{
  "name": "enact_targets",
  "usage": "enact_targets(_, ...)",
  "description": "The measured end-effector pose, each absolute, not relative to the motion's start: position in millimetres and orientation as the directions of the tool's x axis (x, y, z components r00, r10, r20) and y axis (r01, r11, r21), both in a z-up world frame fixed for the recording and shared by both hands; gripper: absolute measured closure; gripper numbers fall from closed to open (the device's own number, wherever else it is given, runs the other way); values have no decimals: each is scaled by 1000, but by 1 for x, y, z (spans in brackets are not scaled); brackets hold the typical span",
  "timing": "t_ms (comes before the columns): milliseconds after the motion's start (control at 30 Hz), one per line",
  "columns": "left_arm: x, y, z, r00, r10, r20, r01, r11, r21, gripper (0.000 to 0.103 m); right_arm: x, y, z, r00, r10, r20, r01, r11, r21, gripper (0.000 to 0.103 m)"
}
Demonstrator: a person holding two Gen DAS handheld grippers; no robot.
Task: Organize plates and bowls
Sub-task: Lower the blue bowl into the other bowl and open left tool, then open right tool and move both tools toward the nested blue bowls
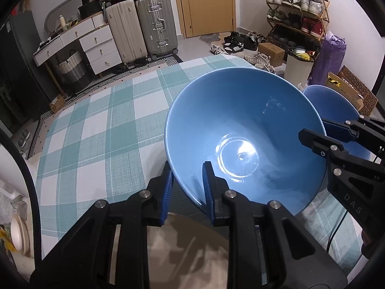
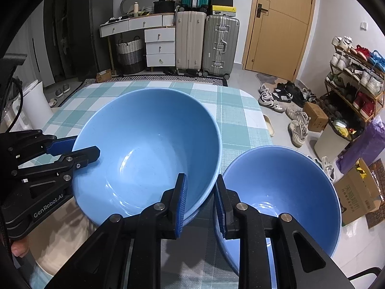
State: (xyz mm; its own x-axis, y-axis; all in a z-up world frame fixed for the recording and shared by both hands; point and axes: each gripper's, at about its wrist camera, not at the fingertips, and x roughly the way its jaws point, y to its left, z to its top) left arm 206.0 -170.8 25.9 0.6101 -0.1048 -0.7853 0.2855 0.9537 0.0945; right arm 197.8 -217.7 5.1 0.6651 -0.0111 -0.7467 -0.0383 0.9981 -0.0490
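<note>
We count two blue bowls: big bowl (image 2: 146,144), small bowl (image 2: 284,187) at 3 o'clock. "GenRobot.AI" on left gripper (image 2: 74,154); both it and right gripper (image 2: 199,202) clench big bowl's rim.

A table (image 2: 240,110) covered with a teal-and-white checked cloth (image 1: 96,125) carries a large blue bowl (image 2: 149,149) near its middle and a smaller blue bowl (image 2: 284,183) just beside it, toward the right edge.

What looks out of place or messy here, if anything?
Nothing is spilled or broken. The large blue bowl has faint whitish smudges high on its inner wall and lies at the near edge of the table. On the floor, shoes lie scattered near the door.
</note>
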Motion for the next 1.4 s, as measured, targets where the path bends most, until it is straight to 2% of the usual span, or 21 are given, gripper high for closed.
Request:
enact_targets(533, 209, -162, 18, 578, -138, -804, 287, 957, 42, 81, 198, -216, 7, 669, -17, -743, -42, 997, -61, 78)
enact_targets(633, 211, -155, 17, 547, -182, -817, 289, 957, -20, 73, 199, -216, 8, 665, -10, -746, -48, 997, -56, 75)
enact_targets(767, 208, -148, 19, 545, -203, -814, 275, 960, -55, 47, 198, -222, 10, 665, 23, -746, -49, 999, -13, 68)
enact_targets(833, 205, -144, 22, 549, -215, -808, 275, 959, -68, 41, 197, -224, 11, 668, 29, -743, -49, 999, -6, 65)
enact_targets(933, 201, -139, 28, 559, -228, -797, 265, 960, -88, 26, 192, -229, 13, 676, 50, -735, -51, 998, 22, 51)
enact_targets(1033, 195, -136, 36, 570, -229, -789, 251, 963, -98, 22, 185, -236, 19, 695, 70, -716, -41, 997, 58, 38)
enact_targets(1100, 191, -135, 40, 573, -236, -784, 245, 963, -111, 16, 179, -243, 23, 707, 71, -704, -27, 997, 74, 17)
enact_targets(1133, 188, -135, 42, 574, -241, -782, 245, 962, -117, 11, 176, -247, 25, 714, 61, -698, -10, 997, 77, 14)
enact_targets(1167, 185, -136, 44, 574, -252, -779, 249, 960, -127, 1, 174, -250, 28, 716, 54, -696, 0, 997, 77, 12)
enact_targets(1267, 174, -140, 51, 582, -273, -766, 258, 955, -145, 1, 164, -262, 35, 735, 34, -678, 37, 995, 90, 4)
enact_targets(1400, 159, -154, 57, 572, -309, -760, 285, 943, -169, 1, 147, -282, 45, 759, 29, -651, 69, 990, 125, 2)
